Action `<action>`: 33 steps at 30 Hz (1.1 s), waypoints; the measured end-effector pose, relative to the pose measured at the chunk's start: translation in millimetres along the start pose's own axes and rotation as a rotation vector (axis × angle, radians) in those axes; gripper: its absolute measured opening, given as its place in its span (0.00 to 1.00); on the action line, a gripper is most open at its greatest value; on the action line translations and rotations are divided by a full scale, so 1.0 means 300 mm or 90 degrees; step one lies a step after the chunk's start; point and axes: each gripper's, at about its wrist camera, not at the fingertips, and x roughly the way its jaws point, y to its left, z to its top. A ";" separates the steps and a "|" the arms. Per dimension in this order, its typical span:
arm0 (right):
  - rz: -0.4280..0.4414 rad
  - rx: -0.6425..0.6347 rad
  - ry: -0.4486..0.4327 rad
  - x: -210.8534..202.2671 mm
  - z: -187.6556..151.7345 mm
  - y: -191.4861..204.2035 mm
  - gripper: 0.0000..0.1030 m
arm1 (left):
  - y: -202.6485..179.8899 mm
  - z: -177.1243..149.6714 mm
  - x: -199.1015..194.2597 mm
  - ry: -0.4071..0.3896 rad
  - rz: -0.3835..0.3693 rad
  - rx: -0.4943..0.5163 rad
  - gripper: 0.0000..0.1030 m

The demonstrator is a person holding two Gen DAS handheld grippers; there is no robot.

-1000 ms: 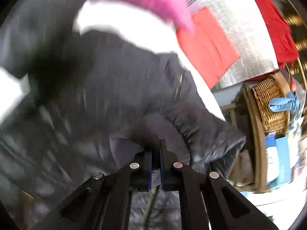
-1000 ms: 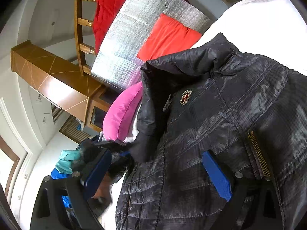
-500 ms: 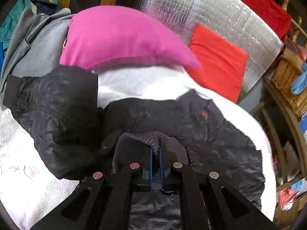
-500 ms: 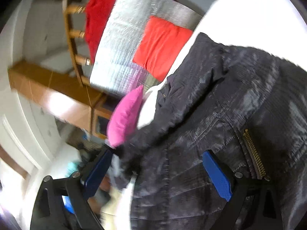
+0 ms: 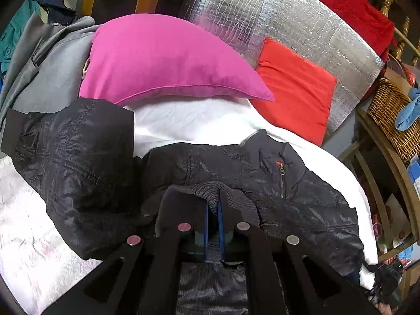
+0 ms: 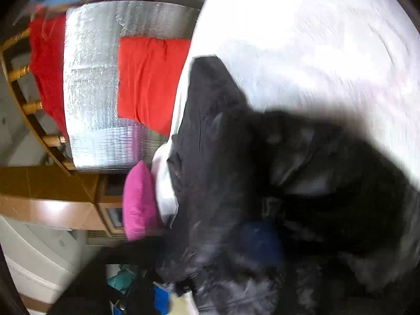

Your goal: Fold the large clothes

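A black quilted jacket lies spread on the white bed, one sleeve thrown out to the left. My left gripper is shut on the jacket's ribbed knit cuff, held over the jacket body. In the right wrist view the jacket fills the lower middle, badly blurred. The right gripper's frame is not distinct there; only a blue blur shows against the fabric, so its state is unclear.
A pink pillow and a red pillow lie at the bed head against a silver foil panel. Grey clothing is piled at the far left. A wicker basket stands on wooden furniture right of the bed.
The left gripper has carried the cuff up and over the jacket body and steadied. The right wrist view has swung sharply and blurred; its blue fingers no longer show clearly.
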 end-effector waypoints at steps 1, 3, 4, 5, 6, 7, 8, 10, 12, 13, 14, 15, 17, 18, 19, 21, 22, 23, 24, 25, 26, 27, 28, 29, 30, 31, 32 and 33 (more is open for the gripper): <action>-0.018 -0.050 -0.026 -0.024 -0.001 0.030 0.10 | 0.005 -0.007 0.009 0.000 0.002 0.002 0.06; -0.074 -0.113 -0.072 -0.054 -0.003 0.050 0.10 | 0.011 -0.023 0.042 0.013 0.003 0.002 0.06; -0.109 -0.130 -0.079 -0.049 -0.001 0.042 0.10 | 0.014 -0.042 0.076 0.030 0.007 0.000 0.06; -0.129 -0.134 -0.067 -0.034 0.006 0.030 0.12 | 0.014 -0.067 0.112 0.045 0.026 0.005 0.06; -0.131 -0.131 -0.047 -0.018 0.008 0.016 0.17 | 0.014 -0.089 0.141 0.055 0.044 0.013 0.06; -0.123 -0.125 -0.021 -0.008 0.008 0.003 0.26 | 0.019 -0.105 0.161 0.062 0.055 0.016 0.06; -0.114 -0.127 -0.009 -0.014 0.006 0.005 0.39 | 0.034 -0.126 0.188 0.075 0.060 0.011 0.06; -0.084 -0.159 0.006 -0.052 -0.001 0.037 0.83 | 0.061 -0.152 0.217 0.089 0.055 -0.002 0.06; -0.074 -0.198 0.028 -0.093 -0.021 0.070 0.83 | 0.071 -0.162 0.223 0.084 0.049 -0.002 0.07; -0.070 -0.229 0.040 -0.124 -0.033 0.098 0.83 | 0.069 -0.163 0.224 0.080 0.048 0.005 0.07; -0.068 -0.252 0.040 -0.146 -0.041 0.121 0.83 | 0.067 -0.163 0.224 0.077 0.050 0.008 0.07; -0.063 -0.278 0.038 -0.173 -0.045 0.149 0.83 | 0.064 -0.163 0.223 0.075 0.050 0.011 0.07; -0.058 -0.319 0.026 -0.198 -0.055 0.212 0.83 | 0.062 -0.164 0.223 0.071 0.050 0.017 0.07; -0.064 -0.343 0.007 -0.208 -0.044 0.241 0.83 | 0.062 -0.164 0.222 0.070 0.049 0.020 0.07; -0.074 -0.357 -0.008 -0.205 -0.034 0.262 0.83 | 0.061 -0.161 0.223 0.070 0.047 0.020 0.07; -0.112 -0.373 -0.034 -0.165 0.018 0.285 0.83 | 0.061 -0.159 0.226 0.070 0.046 0.022 0.08; -0.145 -0.378 -0.042 -0.116 0.066 0.282 0.83 | 0.058 -0.163 0.226 0.071 0.045 0.022 0.08; -0.170 -0.379 -0.038 -0.073 0.102 0.276 0.83 | 0.060 -0.162 0.228 0.071 0.044 0.021 0.08; -0.191 -0.378 -0.034 -0.031 0.131 0.274 0.82 | 0.062 -0.164 0.228 0.071 0.044 0.023 0.08; -0.218 -0.380 -0.027 0.025 0.170 0.260 0.82 | 0.058 -0.164 0.231 0.071 0.046 0.028 0.08; -0.232 -0.381 -0.019 0.053 0.194 0.243 0.81 | 0.061 -0.163 0.233 0.072 0.046 0.032 0.08; -0.246 -0.376 -0.005 0.092 0.220 0.229 0.72 | 0.059 -0.163 0.237 0.072 0.047 0.034 0.08; -0.249 -0.358 0.016 0.136 0.245 0.208 0.46 | 0.056 -0.161 0.242 0.074 0.047 0.039 0.08; -0.259 -0.366 0.029 0.161 0.254 0.201 0.26 | 0.054 -0.156 0.250 0.077 0.047 0.041 0.08; -0.297 -0.401 0.024 0.183 0.250 0.208 0.17 | 0.053 -0.151 0.257 0.080 0.044 0.042 0.08; -0.328 -0.426 0.018 0.199 0.241 0.214 0.17 | 0.053 -0.144 0.258 0.085 0.041 0.042 0.08; -0.342 -0.429 0.013 0.201 0.237 0.216 0.17 | 0.055 -0.134 0.258 0.088 0.041 0.040 0.09; -0.356 -0.443 -0.009 0.192 0.226 0.227 0.17 | 0.057 -0.127 0.255 0.088 0.042 0.037 0.10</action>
